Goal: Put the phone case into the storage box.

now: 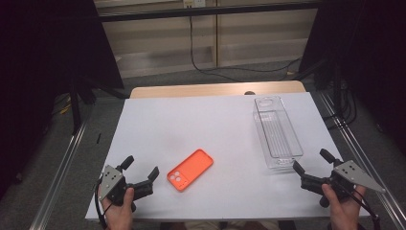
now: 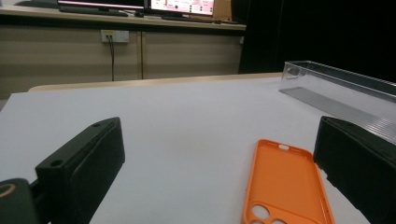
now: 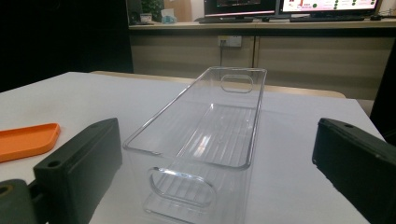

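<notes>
1. Your left gripper [image 1: 141, 171] and right gripper [image 1: 312, 161] rest at the near edge, jaws spread, empty.
2. The phone case [image 1: 190, 169], at two o'clock from the left gripper, looks light and bendy; pinch one long rim.
3. The clear bin [image 1: 277, 132], at eleven o'clock from the right gripper, looks stiff and slick.

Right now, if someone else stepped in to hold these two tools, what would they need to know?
Left tool: open, holds nothing, at the near left of the white table, beside the orange phone case.
Right tool: open, holds nothing, just before the near end of the clear plastic bin.
Case lies hollow side up, outside the bin, which has nothing in it.
Done: nothing grasped yet.
Left: probably pick up the case and put it in the bin.
</notes>
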A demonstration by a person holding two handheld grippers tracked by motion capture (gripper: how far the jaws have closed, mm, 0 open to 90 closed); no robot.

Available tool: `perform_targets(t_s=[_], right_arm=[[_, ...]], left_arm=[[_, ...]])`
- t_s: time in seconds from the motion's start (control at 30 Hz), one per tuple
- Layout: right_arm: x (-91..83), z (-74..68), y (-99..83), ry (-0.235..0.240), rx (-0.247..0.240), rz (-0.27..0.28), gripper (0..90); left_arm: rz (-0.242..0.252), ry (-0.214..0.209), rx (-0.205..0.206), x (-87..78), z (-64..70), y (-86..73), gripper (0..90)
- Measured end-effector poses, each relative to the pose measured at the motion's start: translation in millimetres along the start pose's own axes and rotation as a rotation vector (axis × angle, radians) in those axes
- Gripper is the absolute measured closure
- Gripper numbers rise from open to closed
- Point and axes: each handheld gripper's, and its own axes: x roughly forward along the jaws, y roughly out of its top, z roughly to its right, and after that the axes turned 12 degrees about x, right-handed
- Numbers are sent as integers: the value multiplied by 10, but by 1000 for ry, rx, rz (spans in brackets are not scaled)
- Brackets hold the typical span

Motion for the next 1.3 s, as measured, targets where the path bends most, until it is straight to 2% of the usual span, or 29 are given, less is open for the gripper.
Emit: perform_targets(t_s=[0.27, 0.3, 0.43, 0.53, 0.63, 0.73, 0.8, 0.93, 0.97, 1.0, 1.1, 1.2, 1.3], right_arm=[[3, -10, -2, 0, -2, 0, 7], [4, -10, -4, 0, -4, 0, 7], [3, -10, -4, 1, -2, -1, 7], [4, -9, -3, 2, -3, 1, 7], [4, -12, -4, 3, -4, 1, 7], [2, -13, -3, 4, -7, 2, 7], [2, -12, -3, 4, -5, 2, 7], [4, -14, -3, 5, -7, 2, 7], [2, -15, -3, 5, -7, 2, 7], [3, -14, -4, 4, -7, 1, 7], [4, -14, -4, 4, -5, 0, 7], [6, -14, -5, 4, -4, -1, 7], [6, -12, -4, 4, -7, -3, 7]], left_arm=[[-6, -32, 5, 39, 47, 29, 22], [-7, -46, 2, 47, 49, 46, 22], [-2, -51, 11, 68, 70, 66, 22], [3, -88, 24, 101, 125, 89, 15], [14, -106, 25, 136, 166, 114, 8], [26, -104, 21, 160, 190, 133, 7], [25, -99, 36, 186, 211, 156, 7], [23, -108, 39, 261, 246, 185, 9], [25, -112, 29, 276, 258, 191, 9], [23, -117, 41, 317, 283, 212, 10], [25, -126, 40, 369, 300, 239, 12], [27, -134, 26, 422, 322, 270, 12], [41, -157, 42, 514, 375, 331, 12]])
